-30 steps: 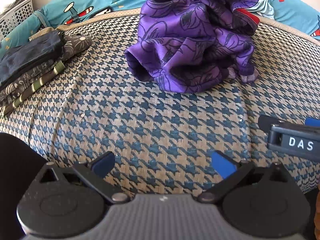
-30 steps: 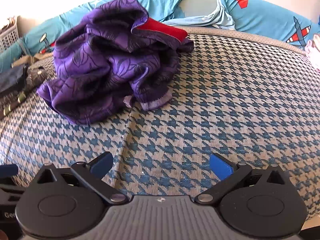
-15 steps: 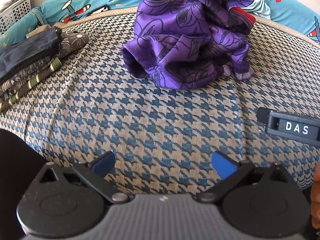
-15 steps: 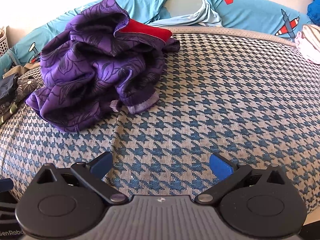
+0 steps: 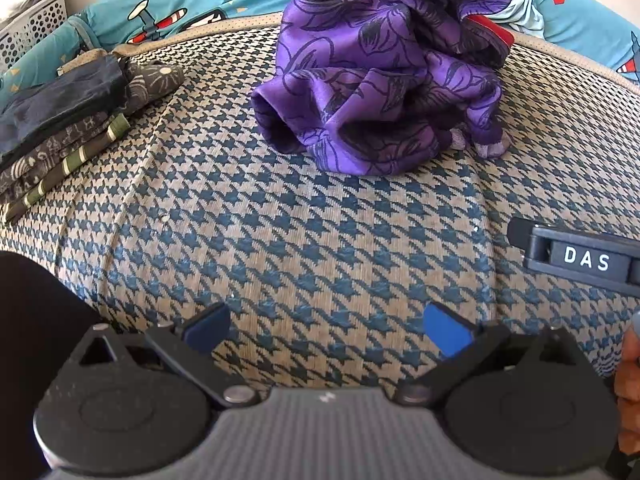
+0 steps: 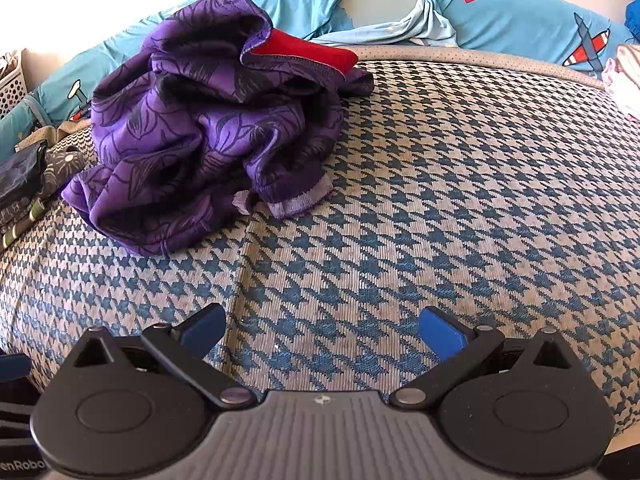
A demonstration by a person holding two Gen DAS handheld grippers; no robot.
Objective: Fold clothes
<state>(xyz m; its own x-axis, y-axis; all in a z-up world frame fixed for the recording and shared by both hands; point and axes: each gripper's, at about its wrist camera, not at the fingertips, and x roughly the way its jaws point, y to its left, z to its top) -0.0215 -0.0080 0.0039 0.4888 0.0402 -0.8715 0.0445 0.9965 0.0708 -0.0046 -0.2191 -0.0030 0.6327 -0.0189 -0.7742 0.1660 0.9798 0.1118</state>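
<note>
A crumpled purple garment (image 5: 384,80) with a dark floral print and a red inner band lies bunched on the houndstooth mat (image 5: 320,232). It fills the upper left of the right wrist view as the purple garment (image 6: 208,136). My left gripper (image 5: 326,328) hovers open over bare mat, well short of the cloth, nothing between its blue pads. My right gripper (image 6: 320,326) is also open and empty, to the right of and nearer than the garment. The right gripper's body marked DAS (image 5: 580,258) shows at the left wrist view's right edge.
A stack of folded dark clothes (image 5: 64,120) sits at the mat's left edge, seen too as folded clothes (image 6: 28,184). Blue airplane-print bedding (image 6: 520,12) runs along the back. A white perforated basket (image 5: 28,24) stands far left. A pale pink cloth (image 6: 624,80) lies far right.
Both grippers have drifted slightly, so the purple garment sits a little further off and higher in both views. Both stay open. The garment itself has not moved.
</note>
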